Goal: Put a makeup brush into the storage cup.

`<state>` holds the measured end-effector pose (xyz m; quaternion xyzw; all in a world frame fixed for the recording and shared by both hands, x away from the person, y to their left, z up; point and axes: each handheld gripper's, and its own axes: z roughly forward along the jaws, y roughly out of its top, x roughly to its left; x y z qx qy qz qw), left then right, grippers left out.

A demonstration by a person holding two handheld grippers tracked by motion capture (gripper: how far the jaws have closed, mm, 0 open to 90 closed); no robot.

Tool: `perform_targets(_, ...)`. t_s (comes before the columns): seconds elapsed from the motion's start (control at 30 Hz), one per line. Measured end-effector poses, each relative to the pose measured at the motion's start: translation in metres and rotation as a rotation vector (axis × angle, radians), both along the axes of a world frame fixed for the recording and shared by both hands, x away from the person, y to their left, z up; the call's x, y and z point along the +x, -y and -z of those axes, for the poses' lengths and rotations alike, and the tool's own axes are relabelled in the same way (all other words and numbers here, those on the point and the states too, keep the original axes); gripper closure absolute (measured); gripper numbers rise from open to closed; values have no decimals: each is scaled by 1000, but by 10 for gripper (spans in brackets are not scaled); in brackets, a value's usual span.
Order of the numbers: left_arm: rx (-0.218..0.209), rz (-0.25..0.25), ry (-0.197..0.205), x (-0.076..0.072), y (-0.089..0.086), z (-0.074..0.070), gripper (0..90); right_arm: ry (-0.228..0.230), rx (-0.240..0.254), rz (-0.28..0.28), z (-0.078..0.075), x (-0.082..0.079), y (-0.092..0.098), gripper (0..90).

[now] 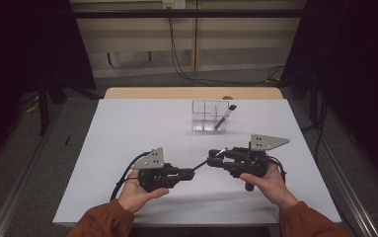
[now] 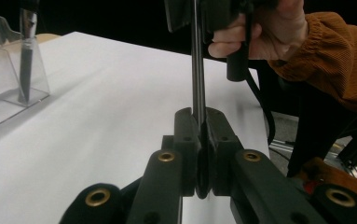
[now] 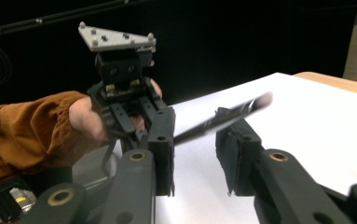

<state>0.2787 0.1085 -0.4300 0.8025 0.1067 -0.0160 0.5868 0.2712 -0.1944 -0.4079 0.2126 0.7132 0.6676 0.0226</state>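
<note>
Between the two hands, low over the table (image 1: 127, 128), the pen (image 1: 201, 163) is lying level: left gripper (image 1: 190, 173) is clamping one end, right gripper (image 1: 212, 160) is probably straddling the other, not yet pinching.

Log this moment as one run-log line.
left gripper: shut on pen | right gripper: open around pen's other end | organizer: holds another pen

The left tool (image 1: 190, 173) sat in the left hand (image 1: 136, 193), palm up, its jaws clamped tight and pointing toward the right tool (image 1: 212, 161); the right hand (image 1: 269, 181) held that tool level, facing left, its jaws apart; both orange-sleeved forearms came in low.
</note>
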Motion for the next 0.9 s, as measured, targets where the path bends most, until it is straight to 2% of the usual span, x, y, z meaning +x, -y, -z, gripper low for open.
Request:
perform_targets(0.1, 6, 3, -3, -1, 2, 1, 847, -13, 17, -21, 0, 0, 2, 763)
perform_targets(0.27, 25, 13, -7, -1, 8, 5, 844, -30, 42, -32, 0, 1, 1, 797)
perform_targets(0.57, 14, 5, -11, 0, 11, 4, 846, -44, 80, -30, -1, 3, 1, 815)
perform_targets(0.73, 10, -21, -11, 2, 10, 5, 823, -67, 98, -41, -1, 3, -1, 848)
perform_targets(0.9, 9, -48, -8, 3, 9, 5, 753, -75, 76, -43, -4, 2, -4, 854)
